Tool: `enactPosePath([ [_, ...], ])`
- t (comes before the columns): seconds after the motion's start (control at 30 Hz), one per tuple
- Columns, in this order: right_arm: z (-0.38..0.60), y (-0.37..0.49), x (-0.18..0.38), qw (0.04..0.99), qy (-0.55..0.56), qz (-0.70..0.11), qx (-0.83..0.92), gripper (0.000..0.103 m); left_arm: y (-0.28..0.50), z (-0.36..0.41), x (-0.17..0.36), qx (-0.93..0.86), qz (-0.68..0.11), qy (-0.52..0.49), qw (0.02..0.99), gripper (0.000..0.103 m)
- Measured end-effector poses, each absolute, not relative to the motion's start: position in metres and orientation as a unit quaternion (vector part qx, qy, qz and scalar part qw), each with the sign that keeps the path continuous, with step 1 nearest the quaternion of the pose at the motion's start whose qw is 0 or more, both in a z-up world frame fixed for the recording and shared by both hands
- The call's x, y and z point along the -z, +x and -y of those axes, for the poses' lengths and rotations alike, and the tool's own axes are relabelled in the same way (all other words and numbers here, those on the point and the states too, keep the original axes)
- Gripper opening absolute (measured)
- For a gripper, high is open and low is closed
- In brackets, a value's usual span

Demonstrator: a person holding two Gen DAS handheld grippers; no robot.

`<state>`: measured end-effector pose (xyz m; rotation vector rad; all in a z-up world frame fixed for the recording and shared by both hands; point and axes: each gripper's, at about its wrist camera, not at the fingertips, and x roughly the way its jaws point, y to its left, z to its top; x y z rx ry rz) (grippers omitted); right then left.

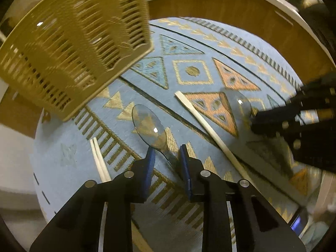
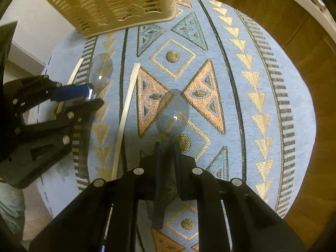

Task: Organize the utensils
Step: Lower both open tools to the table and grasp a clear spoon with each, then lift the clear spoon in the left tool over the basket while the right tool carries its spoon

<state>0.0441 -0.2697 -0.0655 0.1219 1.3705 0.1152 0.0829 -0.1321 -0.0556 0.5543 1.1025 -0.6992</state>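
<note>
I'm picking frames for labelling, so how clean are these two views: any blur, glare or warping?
Left wrist view: basket smeared by motion blur, small glare spot on the clear spoon, strong fisheye bending. Right wrist view: sharper, a glint on its spoon, mat stripes bowed, gripper shadows along the lower mat.

Glossy clear plastic spoons [image 1: 148, 127] lie on a matt woven cloth mat [image 2: 231, 67]; the slatted basket [image 1: 69, 48] looks plastic.

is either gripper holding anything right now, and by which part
Each straddles a clear plastic spoon's handle. Right gripper is shut on its spoon; left gripper around its spoon, grip uncertain.
</note>
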Motion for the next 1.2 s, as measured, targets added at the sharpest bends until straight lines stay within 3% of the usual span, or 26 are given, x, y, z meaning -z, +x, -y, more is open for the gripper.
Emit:
enactPosePath([
  [0.33,0.282,0.050,0.062,0.755,0.053,-0.650,-0.060,0.011,0.089,0.133,0.060,0.325,-0.528,0.257,0.742,0.028],
  [0.43,0.279,0.048,0.061,0.758,0.043,-0.648,-0.060,0.011,0.087,0.144,0.061,0.316,-0.525,0.271,0.743,0.021],
  [0.5,0.279,0.046,0.059,0.762,0.036,-0.644,-0.060,0.010,0.082,0.150,0.063,0.306,-0.518,0.277,0.750,0.007],
  [0.63,0.278,0.042,0.057,0.767,0.037,-0.638,-0.064,0.010,0.080,0.141,0.062,0.310,-0.515,0.242,0.762,0.000],
  [0.9,0.294,0.028,0.048,0.784,0.050,-0.612,-0.094,0.010,0.077,0.108,0.043,0.345,-0.487,0.149,0.788,0.000],
  [1.2,0.320,0.018,-0.010,0.834,0.067,-0.533,-0.122,0.010,0.074,0.081,-0.014,0.384,-0.395,0.059,0.833,0.000],
])
